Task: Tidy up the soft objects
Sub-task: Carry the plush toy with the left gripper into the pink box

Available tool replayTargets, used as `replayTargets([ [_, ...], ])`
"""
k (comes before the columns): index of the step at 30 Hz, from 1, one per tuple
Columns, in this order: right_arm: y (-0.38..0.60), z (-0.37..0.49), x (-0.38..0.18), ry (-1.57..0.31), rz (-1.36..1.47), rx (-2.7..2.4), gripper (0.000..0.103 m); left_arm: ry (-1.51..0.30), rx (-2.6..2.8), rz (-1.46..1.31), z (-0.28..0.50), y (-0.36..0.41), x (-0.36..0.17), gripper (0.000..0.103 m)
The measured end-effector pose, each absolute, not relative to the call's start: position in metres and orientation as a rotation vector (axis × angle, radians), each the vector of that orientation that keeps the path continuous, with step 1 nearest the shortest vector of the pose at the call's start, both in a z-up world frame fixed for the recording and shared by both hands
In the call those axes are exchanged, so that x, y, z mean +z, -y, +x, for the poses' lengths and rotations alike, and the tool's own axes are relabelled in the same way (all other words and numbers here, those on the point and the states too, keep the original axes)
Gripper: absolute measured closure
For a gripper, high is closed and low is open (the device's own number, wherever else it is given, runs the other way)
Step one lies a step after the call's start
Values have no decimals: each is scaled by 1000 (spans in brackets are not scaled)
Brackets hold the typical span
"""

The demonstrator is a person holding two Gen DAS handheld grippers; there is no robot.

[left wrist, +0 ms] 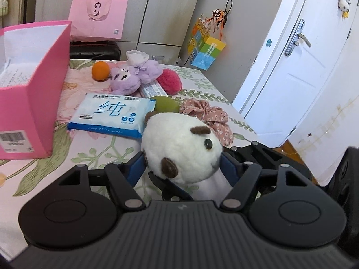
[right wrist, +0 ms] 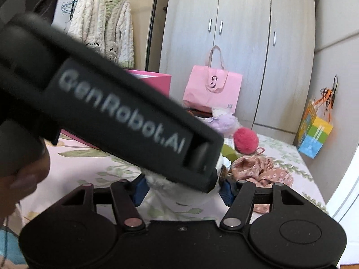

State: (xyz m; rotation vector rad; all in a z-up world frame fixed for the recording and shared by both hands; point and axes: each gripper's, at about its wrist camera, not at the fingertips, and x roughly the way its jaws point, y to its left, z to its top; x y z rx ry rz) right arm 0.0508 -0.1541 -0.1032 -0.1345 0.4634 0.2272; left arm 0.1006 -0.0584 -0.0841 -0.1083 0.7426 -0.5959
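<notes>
A white plush toy (left wrist: 179, 143) with brown patches and a black eye sits between the blue pads of my left gripper (left wrist: 182, 163), which press on its sides just above the floral bedsheet (left wrist: 89, 157). In the right wrist view the same toy (right wrist: 161, 190) shows only as white fluff between the blue pads of my right gripper (right wrist: 182, 188), which also close on it. The left gripper's black body (right wrist: 125, 116) crosses that view diagonally and hides most of the toy.
On the bed lie a wet-wipes pack (left wrist: 112, 116), purple plush (left wrist: 132, 76), orange ball (left wrist: 101, 70), pink pompom (left wrist: 169, 80), green ball (left wrist: 166, 104) and floral scrunchie (left wrist: 211, 118). An open pink box (left wrist: 29, 89) stands left. A white door (left wrist: 291, 67) is right.
</notes>
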Motion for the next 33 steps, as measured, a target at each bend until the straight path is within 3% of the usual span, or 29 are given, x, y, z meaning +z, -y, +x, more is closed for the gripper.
replayTargets([
  [19,93,14,-48,-490,-212,356,35,-751,-535,-131,47,-18,-36,32],
  [33,46,49,-7,-433,-260,521,35,-760,-421,-176,74,-87,19,32],
])
